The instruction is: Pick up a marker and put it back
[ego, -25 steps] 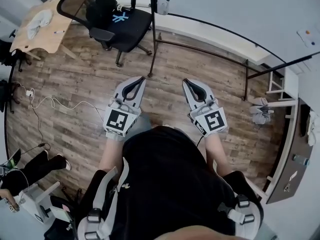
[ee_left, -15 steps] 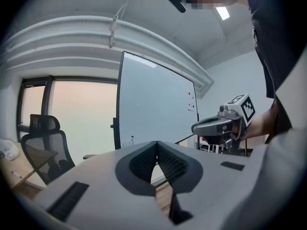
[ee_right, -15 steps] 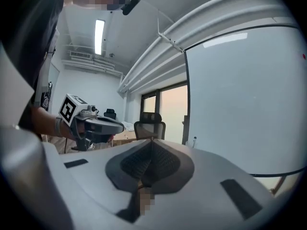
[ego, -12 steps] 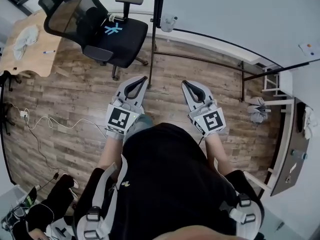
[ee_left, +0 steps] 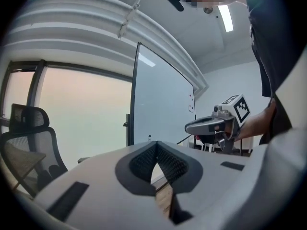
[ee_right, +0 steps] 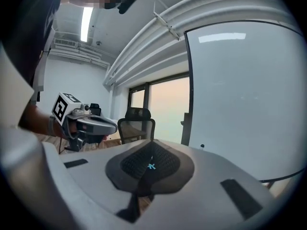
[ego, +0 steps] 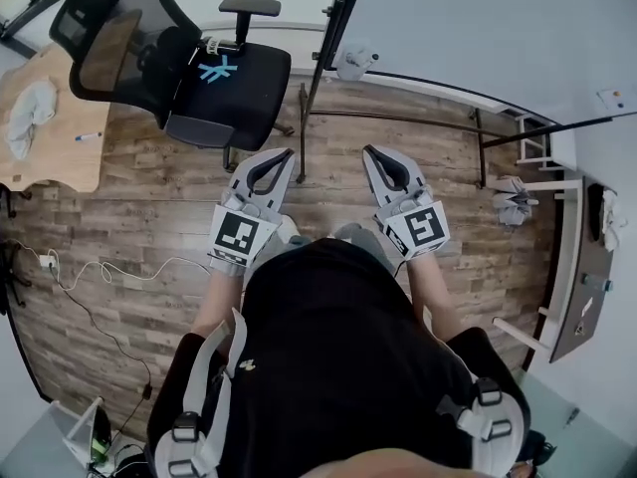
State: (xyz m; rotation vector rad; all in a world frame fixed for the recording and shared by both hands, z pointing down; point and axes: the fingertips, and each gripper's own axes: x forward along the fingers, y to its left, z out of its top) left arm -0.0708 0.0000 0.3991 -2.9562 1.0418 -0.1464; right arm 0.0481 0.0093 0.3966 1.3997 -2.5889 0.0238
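I hold both grippers side by side at waist height over the wooden floor. My left gripper and right gripper point toward the whiteboard, and both are shut with nothing between the jaws. In the left gripper view the left gripper has its pads meeting at the tip; the right gripper view shows the same of the right gripper. A small marker lies on the wooden desk at the far left, well away from both grippers.
A black office chair stands ahead on the left, next to the whiteboard's stand leg. A crumpled cloth lies on the desk. White cables trail across the floor at left. Shelving stands at the right.
The view has shifted: chair and desk slid left and the whiteboard came nearer. Both grippers kept their pose in front of the person and stayed shut.
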